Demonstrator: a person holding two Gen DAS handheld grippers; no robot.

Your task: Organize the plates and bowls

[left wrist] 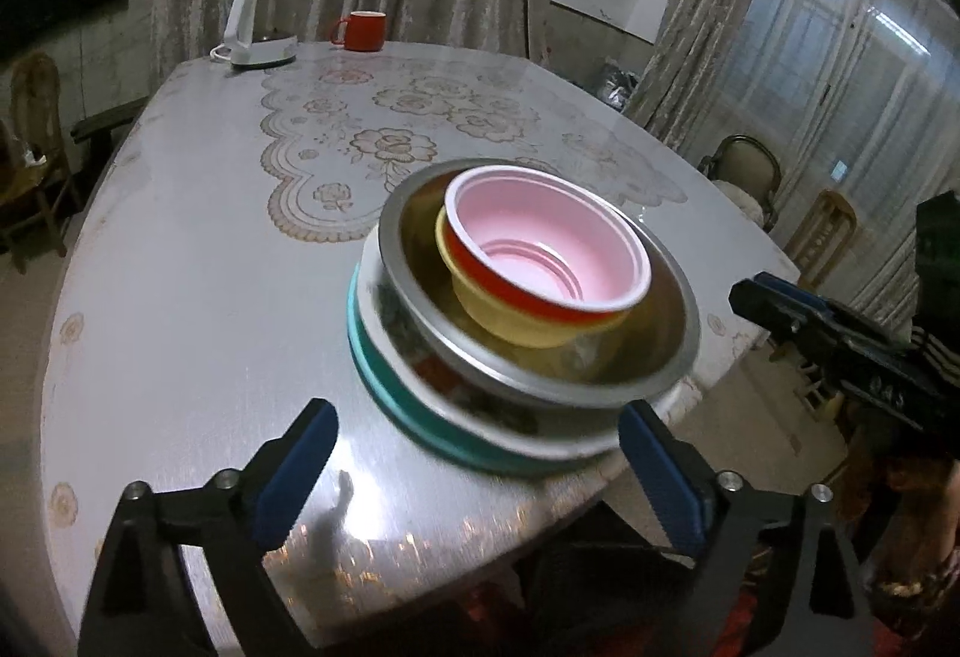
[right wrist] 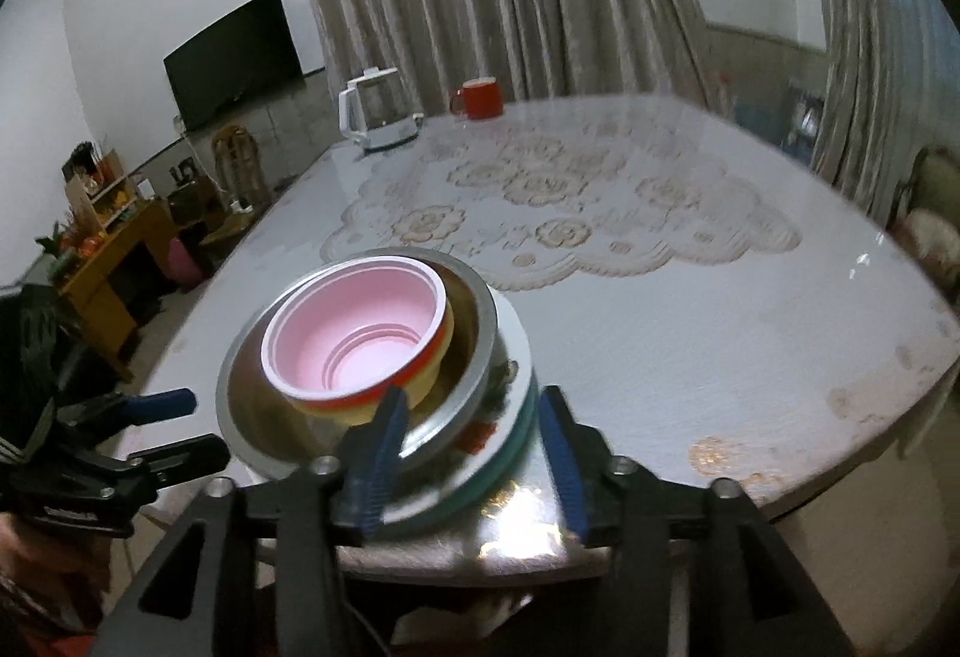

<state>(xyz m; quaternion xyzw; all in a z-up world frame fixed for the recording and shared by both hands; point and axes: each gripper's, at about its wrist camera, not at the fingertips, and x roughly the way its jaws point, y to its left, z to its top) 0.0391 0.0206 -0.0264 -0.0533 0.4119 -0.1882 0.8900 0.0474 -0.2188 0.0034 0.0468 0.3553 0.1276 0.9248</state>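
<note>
A stack stands near the table's front edge: a teal plate [left wrist: 384, 405] at the bottom, a white patterned plate [left wrist: 414, 351], a steel bowl [left wrist: 540, 375], a yellow bowl [left wrist: 510, 321] and a red bowl with a pink inside [left wrist: 540, 243] on top. My left gripper [left wrist: 474, 471] is open and empty, just in front of the stack. My right gripper [right wrist: 474, 453] is open, its jaws either side of the stack's near rim [right wrist: 510, 435]; it shows at the right of the left wrist view [left wrist: 780, 297]. The stack reads the same in the right wrist view: red bowl [right wrist: 354, 333], steel bowl [right wrist: 252, 417].
A white kettle [left wrist: 258, 27] and a red mug [left wrist: 360, 30] stand at the table's far end. A lace-pattern cloth [left wrist: 390, 135] lies under the table's glass top. Chairs [left wrist: 744, 171] stand around the table. The front table edge [right wrist: 480, 567] is right below the stack.
</note>
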